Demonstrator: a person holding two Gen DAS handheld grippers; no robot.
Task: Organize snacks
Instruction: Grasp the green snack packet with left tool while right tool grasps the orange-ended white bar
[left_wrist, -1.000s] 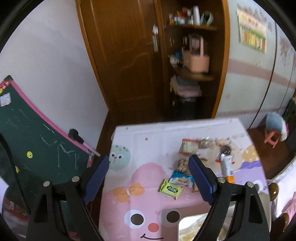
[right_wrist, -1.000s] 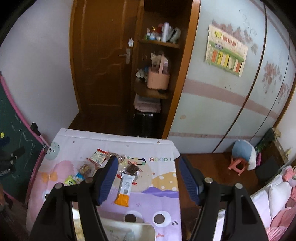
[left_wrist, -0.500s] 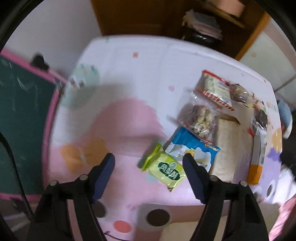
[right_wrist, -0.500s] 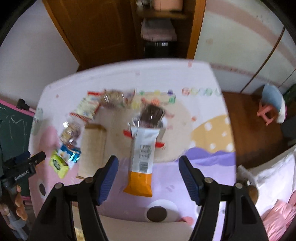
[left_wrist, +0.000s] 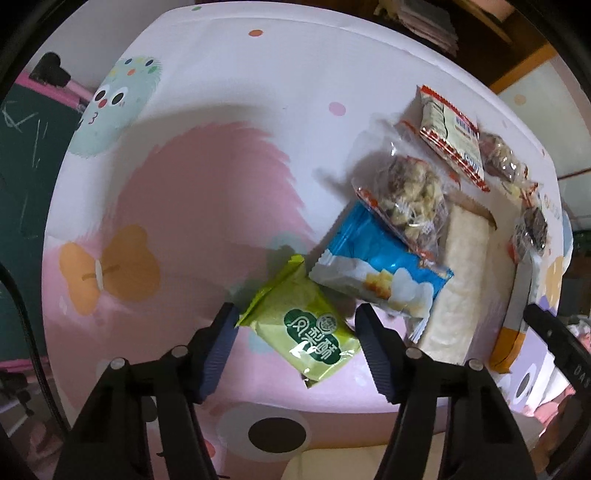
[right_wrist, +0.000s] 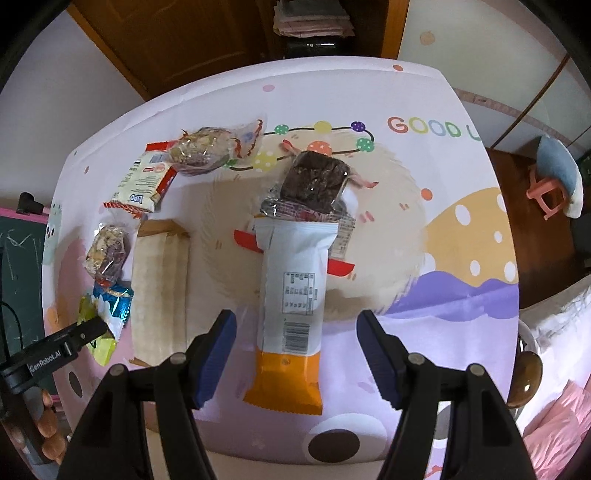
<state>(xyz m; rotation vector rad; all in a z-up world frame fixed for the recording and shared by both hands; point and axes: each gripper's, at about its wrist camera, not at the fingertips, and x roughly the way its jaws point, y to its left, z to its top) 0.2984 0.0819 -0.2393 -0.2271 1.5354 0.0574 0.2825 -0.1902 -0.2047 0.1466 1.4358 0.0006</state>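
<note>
beside the blue packet (left_wrist: 380, 275) — overlapping green packet (left_wrist: 308, 326) between closing left tongs (left_wrist: 295, 332); right tongs (right_wrist: 295, 332) wide.

Cartoon-printed tablecloth (right_wrist: 424, 155) carries scattered snack packets (left_wrist: 380, 275)

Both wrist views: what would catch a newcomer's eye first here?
In the left wrist view, the bright green snack packet lies between the open fingers of the left claw, which have just been closing in on it. In the right wrist view, a long white-and-orange wrapper lies lengthwise between the open fingers of the right claw, on a cartoon-printed tablecloth.
</note>
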